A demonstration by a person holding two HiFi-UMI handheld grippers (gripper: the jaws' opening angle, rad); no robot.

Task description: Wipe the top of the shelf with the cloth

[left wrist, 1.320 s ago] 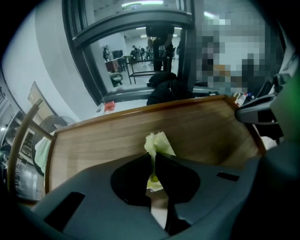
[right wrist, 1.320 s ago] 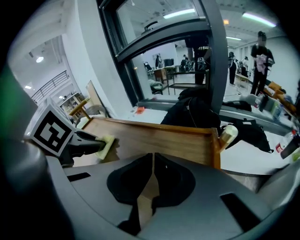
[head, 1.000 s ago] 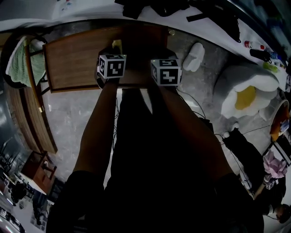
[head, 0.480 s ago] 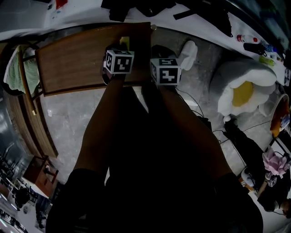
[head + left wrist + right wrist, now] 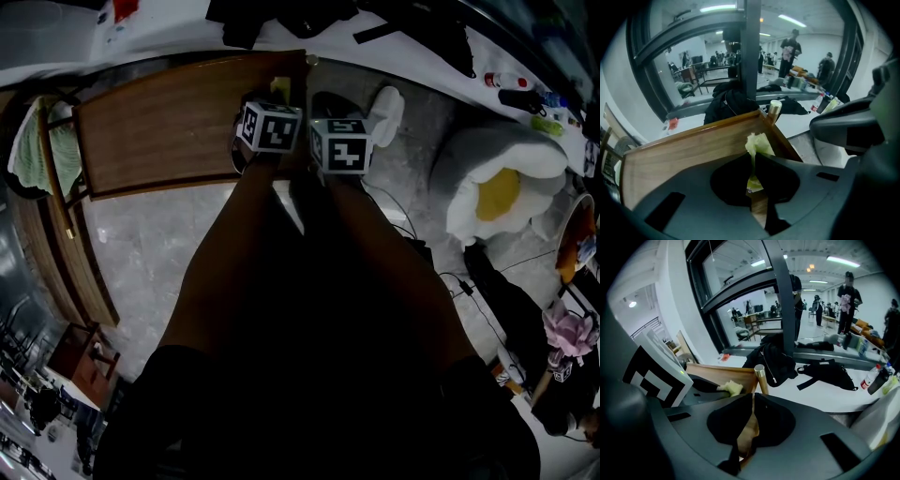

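The wooden shelf top (image 5: pixel 159 122) stretches across the upper left of the head view, its right end beneath both grippers. My left gripper (image 5: pixel 752 161) is shut on a pale yellow-green cloth (image 5: pixel 757 145), which sticks up from the jaw tips near the shelf's right edge (image 5: pixel 780 138). The cloth (image 5: pixel 279 88) peeks out just past the left gripper's marker cube (image 5: pixel 271 127). In the right gripper view the cloth (image 5: pixel 731 388) lies on the wooden top (image 5: pixel 719 373). My right gripper (image 5: pixel 752 405) is shut with nothing in it, beside the left, over the shelf's right end.
A brass-topped post (image 5: pixel 761 376) stands at the shelf's right corner. A white ledge behind holds black bags (image 5: pixel 827 371) and bottles (image 5: pixel 871 377). A white and yellow cushion (image 5: pixel 502 192) lies on the floor at right, a green towel (image 5: pixel 33 150) at far left.
My left gripper has slid rightward along the shelf top with the cloth, ending close beside the right gripper. The right gripper has barely moved.
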